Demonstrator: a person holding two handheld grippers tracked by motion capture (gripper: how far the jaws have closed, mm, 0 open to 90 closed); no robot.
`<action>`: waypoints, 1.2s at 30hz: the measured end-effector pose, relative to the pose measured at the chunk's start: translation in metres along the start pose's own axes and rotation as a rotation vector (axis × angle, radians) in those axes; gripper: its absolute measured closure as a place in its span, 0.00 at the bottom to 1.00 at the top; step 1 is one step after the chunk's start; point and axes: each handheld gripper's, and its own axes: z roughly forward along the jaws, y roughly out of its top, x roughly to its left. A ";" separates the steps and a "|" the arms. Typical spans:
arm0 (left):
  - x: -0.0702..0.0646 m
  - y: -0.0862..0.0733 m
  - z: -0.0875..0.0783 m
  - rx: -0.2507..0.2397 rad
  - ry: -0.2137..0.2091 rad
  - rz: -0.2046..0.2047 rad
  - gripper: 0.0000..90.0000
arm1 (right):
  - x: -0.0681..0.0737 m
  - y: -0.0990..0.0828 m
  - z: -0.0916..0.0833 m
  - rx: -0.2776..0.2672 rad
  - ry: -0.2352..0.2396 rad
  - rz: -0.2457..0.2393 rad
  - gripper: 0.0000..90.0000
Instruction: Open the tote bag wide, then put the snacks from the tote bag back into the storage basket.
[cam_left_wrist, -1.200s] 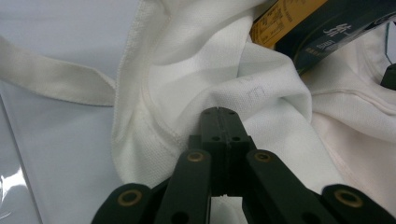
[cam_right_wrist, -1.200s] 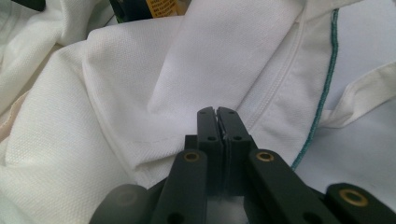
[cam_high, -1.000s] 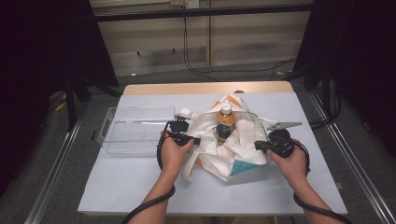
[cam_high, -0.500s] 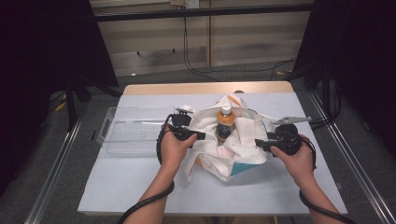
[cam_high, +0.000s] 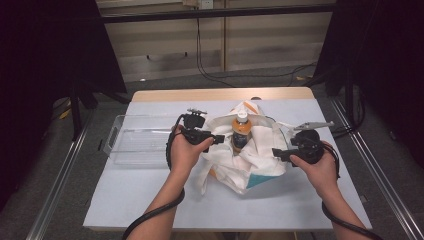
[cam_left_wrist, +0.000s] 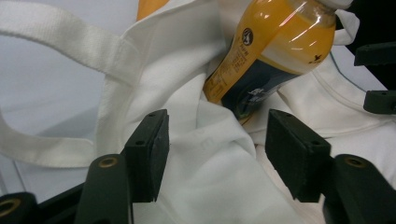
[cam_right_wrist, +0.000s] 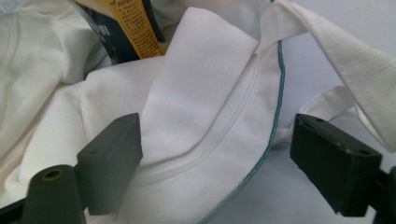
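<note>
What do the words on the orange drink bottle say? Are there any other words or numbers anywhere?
Bottle label: there is print and a small round logo on the yellow and dark band, but it is too blurred and tilted to read.
Same label in the right gripper view: small print, too blurred to read.
Cloth bag: no words that can be seen.
Clear plastic tray: no words.
Nothing here can be quoted.

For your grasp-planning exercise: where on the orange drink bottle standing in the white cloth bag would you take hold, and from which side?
Grip the bottle at its neck, just under the white cap, coming from above. It stands upright, and the bag bunches around its lower body, leaving the top free. Probably the cleanest grip.
</note>
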 end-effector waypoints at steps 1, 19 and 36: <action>-0.001 0.001 0.001 -0.006 -0.004 -0.002 0.42 | 0.000 0.001 -0.001 -0.009 -0.003 -0.002 0.17; -0.011 0.008 0.011 -0.027 -0.047 0.023 0.18 | -0.004 0.002 -0.008 -0.009 0.001 0.042 0.07; -0.017 0.022 0.020 -0.039 -0.021 0.060 0.11 | -0.007 -0.001 -0.012 0.001 0.014 0.028 0.03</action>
